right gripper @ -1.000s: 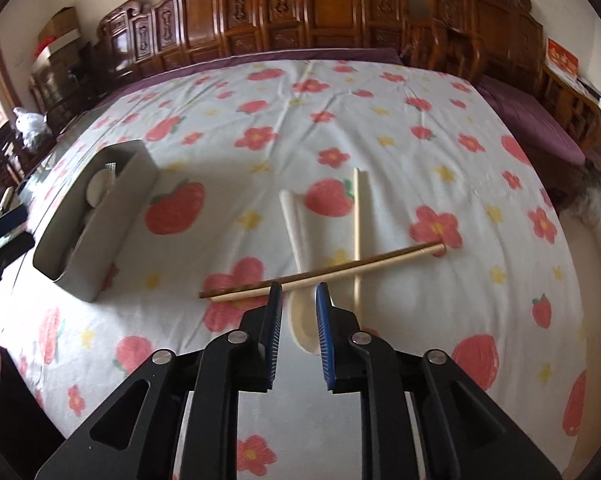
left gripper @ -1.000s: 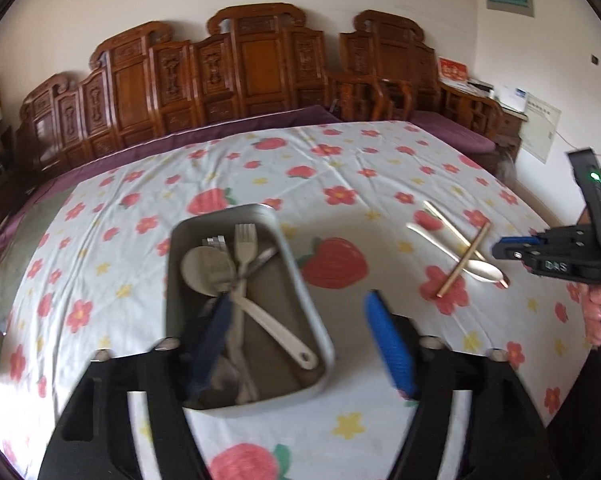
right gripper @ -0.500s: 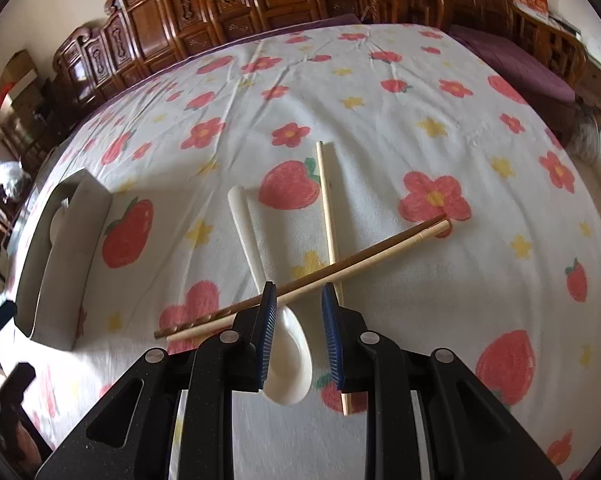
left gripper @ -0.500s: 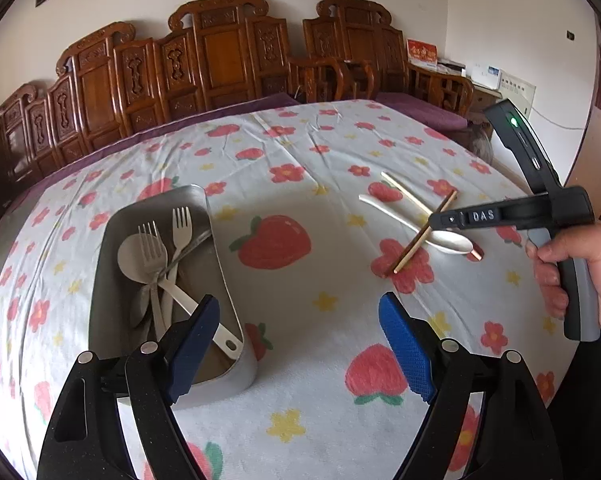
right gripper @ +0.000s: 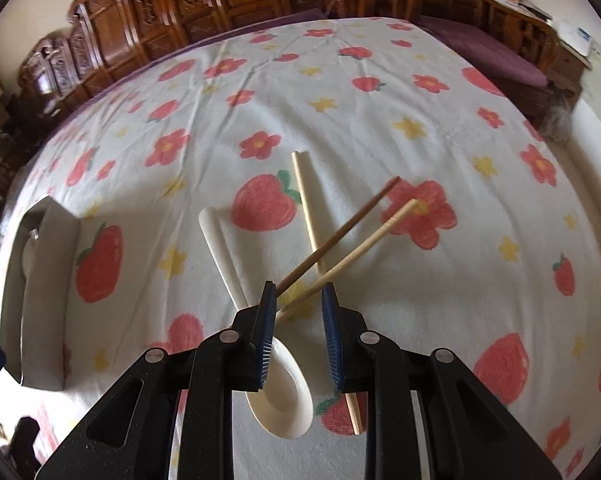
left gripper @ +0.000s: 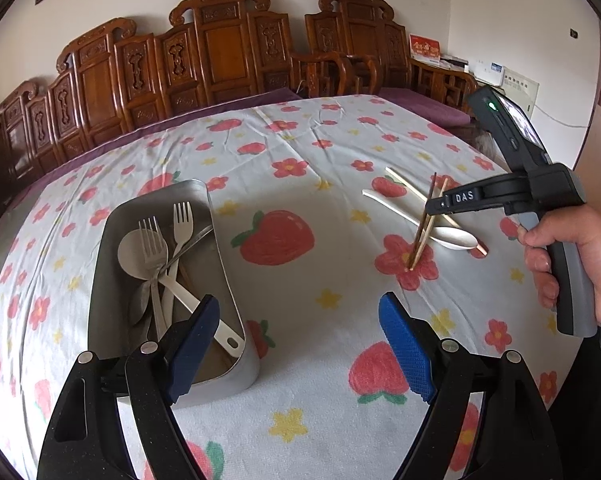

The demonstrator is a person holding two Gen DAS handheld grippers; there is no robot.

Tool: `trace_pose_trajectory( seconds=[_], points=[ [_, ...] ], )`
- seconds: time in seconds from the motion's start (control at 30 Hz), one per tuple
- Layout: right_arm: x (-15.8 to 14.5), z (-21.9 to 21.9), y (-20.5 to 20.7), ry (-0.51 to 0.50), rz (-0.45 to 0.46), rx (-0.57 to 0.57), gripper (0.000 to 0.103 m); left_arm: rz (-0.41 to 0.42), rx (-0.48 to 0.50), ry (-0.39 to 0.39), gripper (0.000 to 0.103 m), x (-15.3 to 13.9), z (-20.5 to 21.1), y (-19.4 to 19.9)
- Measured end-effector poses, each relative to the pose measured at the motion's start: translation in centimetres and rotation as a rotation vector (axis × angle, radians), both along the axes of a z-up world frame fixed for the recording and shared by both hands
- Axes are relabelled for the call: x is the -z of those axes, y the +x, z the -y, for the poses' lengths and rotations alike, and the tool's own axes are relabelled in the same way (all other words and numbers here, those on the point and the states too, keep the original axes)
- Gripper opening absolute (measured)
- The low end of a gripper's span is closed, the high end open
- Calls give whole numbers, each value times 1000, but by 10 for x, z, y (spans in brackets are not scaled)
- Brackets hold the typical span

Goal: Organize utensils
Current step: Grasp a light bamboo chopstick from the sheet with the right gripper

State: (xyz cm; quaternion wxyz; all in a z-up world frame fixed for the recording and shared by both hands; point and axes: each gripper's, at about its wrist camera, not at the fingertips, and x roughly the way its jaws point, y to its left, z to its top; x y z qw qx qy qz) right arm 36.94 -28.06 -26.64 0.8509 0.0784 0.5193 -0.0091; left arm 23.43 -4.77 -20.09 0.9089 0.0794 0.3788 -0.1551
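My right gripper (right gripper: 298,320) is shut on a dark chopstick (right gripper: 348,224) and a pale chopstick (right gripper: 372,240), which splay out between its pads. In the left wrist view this pair (left gripper: 424,228) stands tilted, upper ends in the right gripper (left gripper: 434,208), lower ends on a red flower of the cloth. A third pale chopstick (right gripper: 306,208) and a white spoon (right gripper: 284,392) lie flat underneath. The metal tray (left gripper: 224,264) at the left holds forks and spoons. My left gripper (left gripper: 300,344) hangs open over the tray's near right corner, holding nothing.
A flowered tablecloth (left gripper: 292,148) covers the whole table. Carved wooden chairs (left gripper: 224,52) line its far side. A person's hand (left gripper: 572,264) holds the right gripper's handle at the right. The tray (right gripper: 44,280) stands well left of the chopsticks, with bare cloth between.
The two crossed chopsticks lay flat on the spoon; now the right gripper has them pinched and tipped up on their ends. The left gripper swung right from over the tray, then held still.
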Motion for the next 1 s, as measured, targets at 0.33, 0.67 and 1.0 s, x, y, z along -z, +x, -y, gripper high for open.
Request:
trace_pose_trajectory(
  seconds=[0.33, 0.67, 1.0],
  points=[
    [-1, -8, 1, -54, -38, 64, 25, 4, 2, 0, 79, -2, 0, 0],
    [6, -15, 1, -20, -60, 58, 10, 11, 3, -2, 79, -5, 0, -2],
    [-18, 3, -21, 54, -6, 35, 6, -42, 12, -34, 78, -3, 9, 0]
  ],
)
